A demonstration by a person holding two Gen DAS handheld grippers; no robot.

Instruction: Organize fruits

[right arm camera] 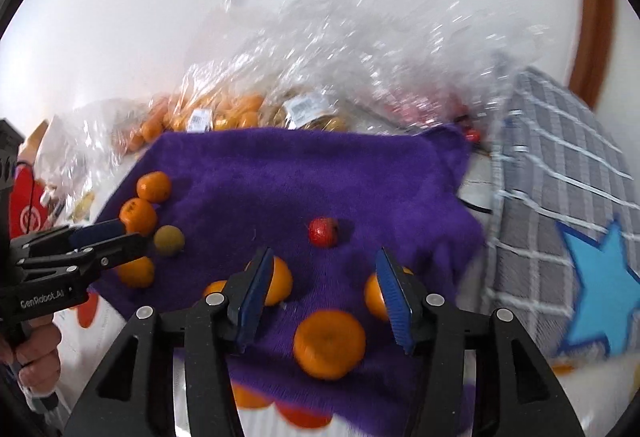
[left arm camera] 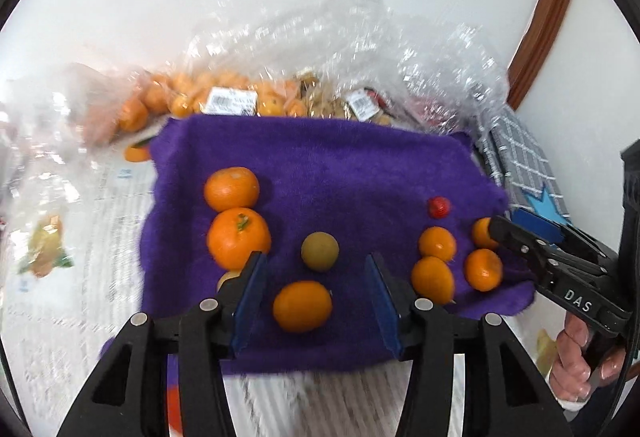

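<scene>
A purple towel lies on the table with fruit on it. In the left wrist view two large oranges sit at its left, an olive-green round fruit in the middle, a small orange between my open left gripper's fingers, and several small oranges and a small red fruit at the right. My right gripper is open and empty above an orange, with the red fruit ahead. It also shows in the left wrist view.
Clear plastic bags of oranges and other produce lie behind the towel. A grey checked cloth with a blue star sits at the right. Newspaper covers the table at the left. A white wall stands behind.
</scene>
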